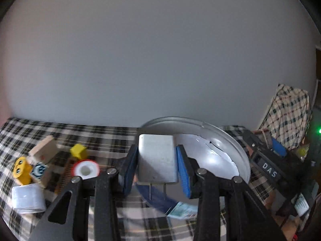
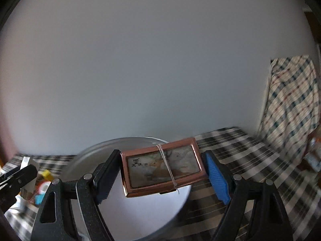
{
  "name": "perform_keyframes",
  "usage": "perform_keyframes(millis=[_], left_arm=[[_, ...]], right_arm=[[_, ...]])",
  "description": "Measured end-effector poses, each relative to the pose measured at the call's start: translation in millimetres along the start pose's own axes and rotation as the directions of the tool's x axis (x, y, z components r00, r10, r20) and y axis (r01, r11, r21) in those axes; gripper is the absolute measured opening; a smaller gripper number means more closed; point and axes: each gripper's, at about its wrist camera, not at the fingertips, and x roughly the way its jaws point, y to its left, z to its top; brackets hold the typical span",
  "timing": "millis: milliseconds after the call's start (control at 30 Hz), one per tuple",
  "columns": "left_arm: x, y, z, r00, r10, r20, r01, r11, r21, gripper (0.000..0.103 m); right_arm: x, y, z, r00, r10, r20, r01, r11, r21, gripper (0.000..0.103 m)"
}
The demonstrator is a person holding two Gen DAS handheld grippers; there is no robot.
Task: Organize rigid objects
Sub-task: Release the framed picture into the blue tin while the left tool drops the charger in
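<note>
Left wrist view: the left gripper [image 1: 157, 169] is clenched on a white plug adapter [image 1: 156, 157], its two prongs pointing down, held above the near edge of a round metal tray [image 1: 239, 152]. At 9 o'clock on the checked tablecloth [image 1: 104, 134] lie a yellow cube [image 1: 78, 151], a red-rimmed tape roll [image 1: 86, 169] and a white tape roll [image 1: 27, 199]. Right wrist view: the right gripper [image 2: 160, 177] grasps a copper-framed case [image 2: 163, 165] with a deer picture and a string around it, tilted, over the tray [image 2: 140, 219] at 6 o'clock.
</note>
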Motion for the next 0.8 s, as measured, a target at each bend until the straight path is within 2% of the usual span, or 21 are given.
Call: perform_keyframes(millis=[133, 300, 800], left_arm=[[20.0, -20.9, -4.0, 0.999, 0.005, -0.033, -0.004, 1.000, 0.030, 0.037], [39.4, -29.2, -9.4, 0.997, 0.007, -0.072, -0.004, 0.999, 0.044, 0.037], [65.8, -45.2, -12.9, 0.994, 0.047, -0.099, -0.037, 0.994, 0.099, 0.037]], right_arm=[[9.2, -10.9, 0.1, 0.999, -0.018, -0.028, 0.018, 1.000, 0.008, 0.084], [16.3, -12.8, 0.7, 0.998, -0.039, -0.053, 0.038, 0.999, -0.019, 0.084], [43.3, -1.6, -13.4, 0.985, -0.054, -0.164, 0.038, 0.995, -0.095, 0.084]])
